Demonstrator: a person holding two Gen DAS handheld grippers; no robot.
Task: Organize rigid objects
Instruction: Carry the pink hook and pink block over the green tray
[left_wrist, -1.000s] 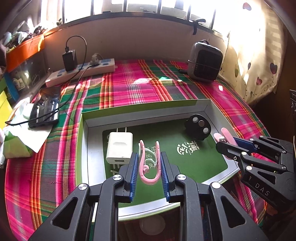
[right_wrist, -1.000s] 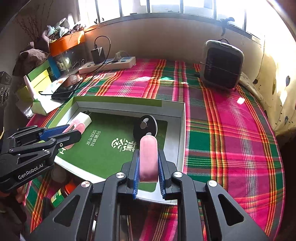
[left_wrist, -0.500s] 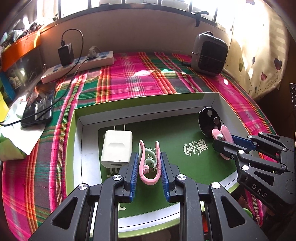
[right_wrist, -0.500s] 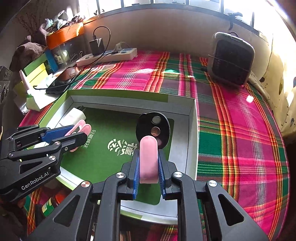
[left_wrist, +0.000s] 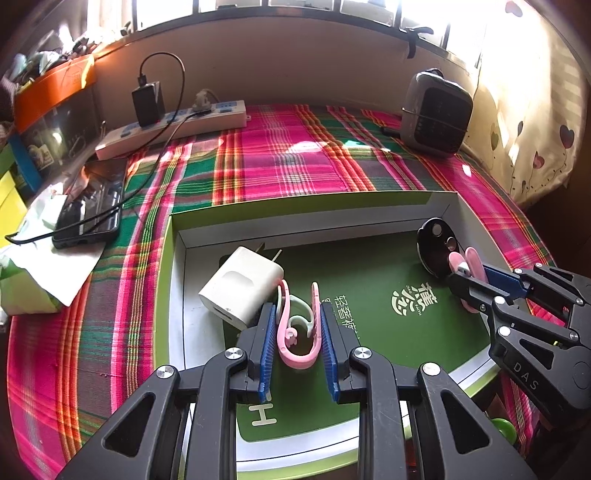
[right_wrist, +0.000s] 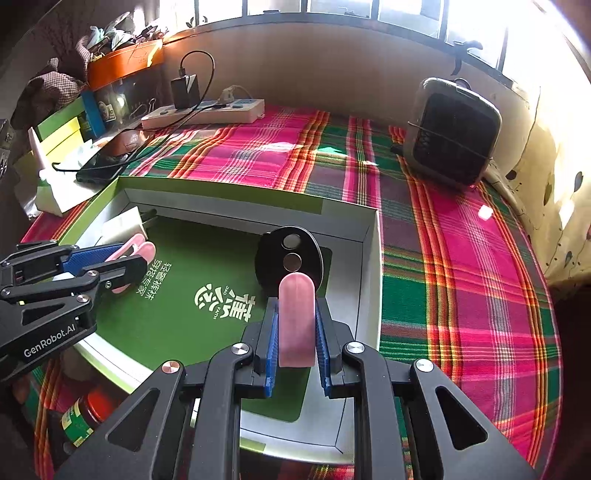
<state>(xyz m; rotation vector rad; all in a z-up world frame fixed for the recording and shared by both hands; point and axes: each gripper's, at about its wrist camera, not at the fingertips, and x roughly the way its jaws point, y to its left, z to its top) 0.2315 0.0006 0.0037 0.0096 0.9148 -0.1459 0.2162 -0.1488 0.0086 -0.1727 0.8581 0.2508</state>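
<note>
Left tool (left_wrist: 297, 334) clamped on pink clip (left_wrist: 295, 325) just nudged the white charger (left_wrist: 242, 286) askew in the green box (left_wrist: 314, 218). Right tool (right_wrist: 295, 332) grips pink piece (right_wrist: 296, 321) by black disc (right_wrist: 290, 258), prob. about to drop both.

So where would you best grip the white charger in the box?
Across the two broad flat sides of the white charger, from above. It lies tilted in the box with its prongs toward the far wall, so stay on the blocky body. The left gripper, shut on a pink clip, crowds its near corner.
</note>
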